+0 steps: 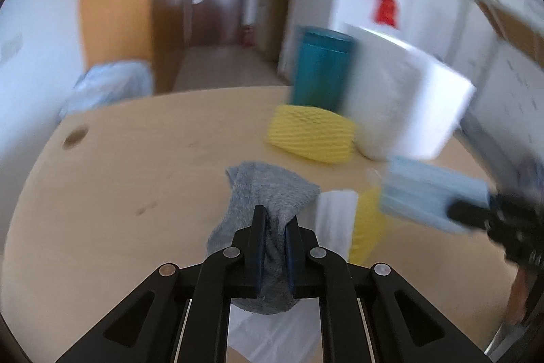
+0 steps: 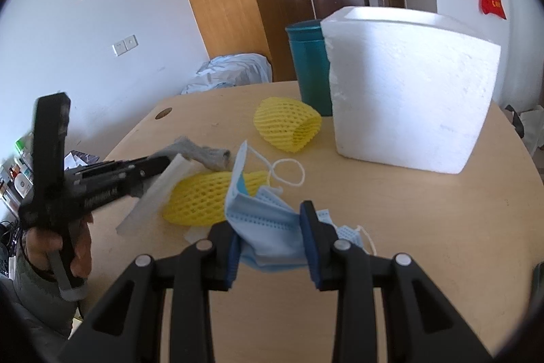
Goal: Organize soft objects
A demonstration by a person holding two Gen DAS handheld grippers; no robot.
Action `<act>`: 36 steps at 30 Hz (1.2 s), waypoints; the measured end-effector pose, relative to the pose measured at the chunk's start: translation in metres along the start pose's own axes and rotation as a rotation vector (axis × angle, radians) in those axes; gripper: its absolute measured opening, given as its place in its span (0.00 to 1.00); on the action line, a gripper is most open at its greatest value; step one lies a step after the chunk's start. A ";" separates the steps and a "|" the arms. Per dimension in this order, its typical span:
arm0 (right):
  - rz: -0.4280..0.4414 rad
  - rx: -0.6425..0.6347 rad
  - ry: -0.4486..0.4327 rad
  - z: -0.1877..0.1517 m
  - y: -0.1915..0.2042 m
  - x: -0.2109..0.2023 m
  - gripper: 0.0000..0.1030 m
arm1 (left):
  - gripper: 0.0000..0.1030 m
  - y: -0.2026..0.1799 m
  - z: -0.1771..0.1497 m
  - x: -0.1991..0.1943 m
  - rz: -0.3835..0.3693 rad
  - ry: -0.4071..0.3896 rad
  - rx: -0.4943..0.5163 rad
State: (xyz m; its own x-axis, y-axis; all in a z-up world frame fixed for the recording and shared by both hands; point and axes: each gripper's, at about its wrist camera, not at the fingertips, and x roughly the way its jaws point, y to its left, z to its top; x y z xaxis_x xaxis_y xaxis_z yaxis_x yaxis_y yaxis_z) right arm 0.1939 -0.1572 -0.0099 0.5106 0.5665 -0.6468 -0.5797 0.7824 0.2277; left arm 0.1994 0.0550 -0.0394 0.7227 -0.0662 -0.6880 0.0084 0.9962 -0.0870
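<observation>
Grey sock (image 1: 272, 193) is clamped between the jaws of the left gripper (image 1: 275, 227), above the wooden table (image 1: 136, 159). Blue face mask (image 2: 268, 227) is pinched in the right gripper (image 2: 272, 233). At 12 o'clock lies a yellow foam net (image 2: 285, 125); at 1 o'clock stands a white foam box (image 2: 408, 91).

Black grippers (image 2: 270, 240) (blue-padded jaws)

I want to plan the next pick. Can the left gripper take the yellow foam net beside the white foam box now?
Probably not yet. The left gripper is shut on the grey sock, so its jaws are occupied. The table path to the yellow foam net beside the white foam box looks free.
</observation>
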 end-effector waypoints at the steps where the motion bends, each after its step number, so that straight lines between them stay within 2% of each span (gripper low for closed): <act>1: 0.002 0.001 -0.001 0.000 0.000 0.000 0.36 | 0.10 -0.001 -0.002 0.007 -0.002 0.049 -0.017; 3: 0.003 -0.003 -0.003 -0.001 -0.001 -0.002 0.36 | 0.10 0.006 -0.006 0.013 -0.020 0.113 -0.047; 6: 0.008 -0.011 0.000 -0.002 -0.001 -0.002 0.36 | 0.11 0.010 -0.006 -0.001 0.048 0.057 -0.017; 7: 0.009 -0.014 0.001 -0.001 -0.002 -0.002 0.36 | 0.13 0.009 -0.004 -0.007 0.051 0.035 -0.015; 9: 0.016 -0.015 0.000 -0.001 -0.001 -0.001 0.36 | 0.26 0.007 0.001 -0.013 0.030 0.010 -0.013; 11: 0.023 -0.016 -0.006 0.000 -0.001 -0.003 0.36 | 0.64 0.000 0.007 -0.018 0.049 -0.005 0.008; 13: 0.026 -0.015 -0.007 0.000 -0.001 -0.004 0.36 | 0.84 -0.007 0.010 -0.022 0.068 -0.054 0.037; 15: 0.023 -0.015 -0.004 0.000 -0.002 -0.003 0.36 | 0.86 -0.010 0.011 -0.017 0.088 -0.060 0.046; 19: 0.025 -0.009 0.000 -0.001 -0.003 -0.002 0.36 | 0.86 0.004 0.010 0.011 0.073 0.027 0.023; 21: 0.026 -0.013 0.001 -0.001 -0.002 -0.002 0.36 | 0.82 0.010 0.006 0.026 0.081 0.073 0.009; 24: 0.027 -0.013 0.003 0.000 -0.001 -0.001 0.36 | 0.64 0.021 -0.002 0.043 0.088 0.134 -0.020; 26: 0.025 -0.011 0.002 0.001 -0.002 -0.001 0.36 | 0.46 0.030 -0.006 0.048 0.062 0.163 -0.056; 27: 0.025 -0.009 0.001 0.001 -0.002 -0.002 0.36 | 0.43 0.033 -0.007 0.048 0.058 0.166 -0.067; 29: 0.025 -0.009 0.002 0.001 -0.002 -0.001 0.36 | 0.29 0.036 -0.006 0.043 0.061 0.145 -0.077; 31: 0.023 -0.011 0.002 0.000 -0.001 -0.001 0.36 | 0.21 0.037 -0.005 0.034 0.064 0.119 -0.081; 33: 0.023 -0.010 0.000 0.001 -0.001 -0.002 0.36 | 0.16 0.038 -0.004 0.028 0.056 0.108 -0.085; 34: 0.022 -0.009 -0.002 0.001 -0.001 -0.003 0.36 | 0.09 0.039 -0.003 0.026 0.059 0.102 -0.091; 36: 0.022 -0.014 -0.007 0.001 0.000 -0.005 0.36 | 0.07 0.038 -0.003 0.016 0.060 0.076 -0.097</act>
State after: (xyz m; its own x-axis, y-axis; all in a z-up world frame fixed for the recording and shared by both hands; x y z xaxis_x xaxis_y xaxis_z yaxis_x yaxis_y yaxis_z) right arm 0.1921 -0.1593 -0.0062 0.5019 0.5858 -0.6364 -0.5998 0.7658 0.2319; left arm 0.2092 0.0921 -0.0553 0.6655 -0.0149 -0.7463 -0.1021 0.9886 -0.1108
